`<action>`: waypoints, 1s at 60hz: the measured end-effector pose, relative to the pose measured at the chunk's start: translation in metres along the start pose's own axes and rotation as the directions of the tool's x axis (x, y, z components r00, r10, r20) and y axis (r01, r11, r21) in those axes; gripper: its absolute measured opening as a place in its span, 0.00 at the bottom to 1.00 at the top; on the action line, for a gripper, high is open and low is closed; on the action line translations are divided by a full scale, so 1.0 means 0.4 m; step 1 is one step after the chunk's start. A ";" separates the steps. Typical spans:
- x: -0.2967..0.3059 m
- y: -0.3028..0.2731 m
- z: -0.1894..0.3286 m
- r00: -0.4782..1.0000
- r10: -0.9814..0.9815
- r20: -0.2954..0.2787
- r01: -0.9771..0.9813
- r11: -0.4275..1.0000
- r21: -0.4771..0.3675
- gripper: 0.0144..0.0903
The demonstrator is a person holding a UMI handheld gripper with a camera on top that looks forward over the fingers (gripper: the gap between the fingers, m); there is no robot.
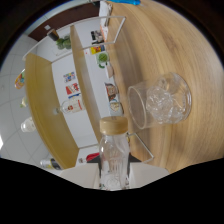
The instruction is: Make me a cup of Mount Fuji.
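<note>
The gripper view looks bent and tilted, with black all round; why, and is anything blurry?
In the gripper view a wide-angle lens curves the shelves and leaves black borders; the wooden table appears tipped sideways; the bottle and glass look soft, with pale glints on the ice.

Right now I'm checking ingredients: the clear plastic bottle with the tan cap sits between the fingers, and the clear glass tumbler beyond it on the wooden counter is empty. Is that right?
Not quite. The gripper view shows the clear glass tumbler is not empty: it holds ice cubes. The rest stands: the clear plastic bottle with the tan cap sits at the gripper, and the tumbler lies beyond it on the wooden counter.
</note>
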 end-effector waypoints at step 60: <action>0.070 0.039 0.065 -0.174 -0.967 -0.184 0.962 -0.126 -0.242 0.33</action>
